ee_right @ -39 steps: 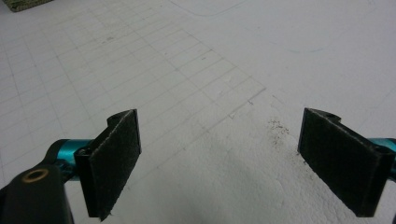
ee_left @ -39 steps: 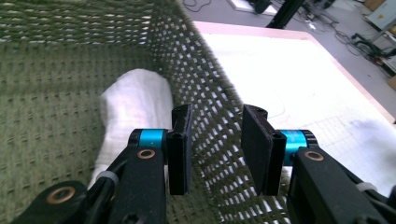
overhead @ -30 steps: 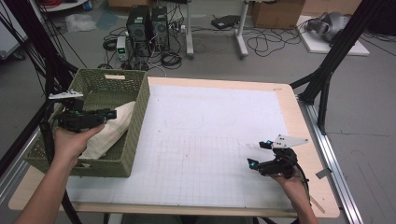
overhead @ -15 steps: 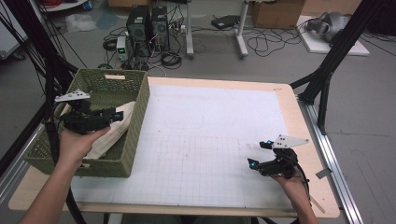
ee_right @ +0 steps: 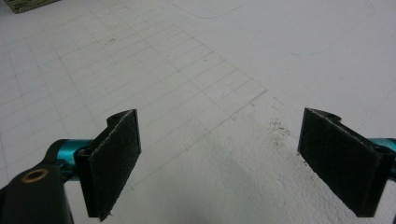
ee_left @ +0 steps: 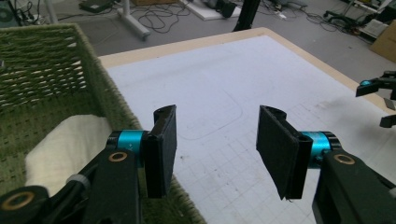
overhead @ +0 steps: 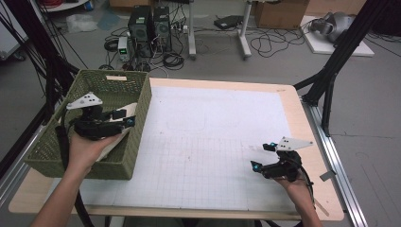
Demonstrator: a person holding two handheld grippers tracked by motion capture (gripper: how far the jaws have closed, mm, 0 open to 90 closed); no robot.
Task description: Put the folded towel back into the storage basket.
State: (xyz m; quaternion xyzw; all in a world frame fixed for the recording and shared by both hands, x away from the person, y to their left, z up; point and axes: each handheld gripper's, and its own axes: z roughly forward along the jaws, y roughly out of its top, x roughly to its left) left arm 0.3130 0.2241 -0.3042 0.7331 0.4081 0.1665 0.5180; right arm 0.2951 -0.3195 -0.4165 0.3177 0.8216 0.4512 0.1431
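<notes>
The left gripper (overhead: 124, 118) is held above the green woven basket (overhead: 137, 137) at the left side of the counter (overhead: 222, 85), near the basket's right wall, with its jaws spread apart and nothing between them. In the left gripper view the same jaws are seen wide apart, one over the basket's rim, the other over the white gridded mat (ee_left: 224, 84). A white cloth (ee_left: 65, 144) is seen lying inside the basket, below and to the left of the jaws, not touched by them; in the high view it is partly covered by the left hand (overhead: 87, 146). The right gripper (overhead: 257, 158) is held low over the mat near the counter's front right corner, well apart from the basket. Its jaws are also open and empty, as seen in the right gripper view, with only gridded mat (ee_right: 196, 93) and a few dark specks (ee_right: 279, 129) between them. The right hand (overhead: 295, 182) is seen behind it.
</notes>
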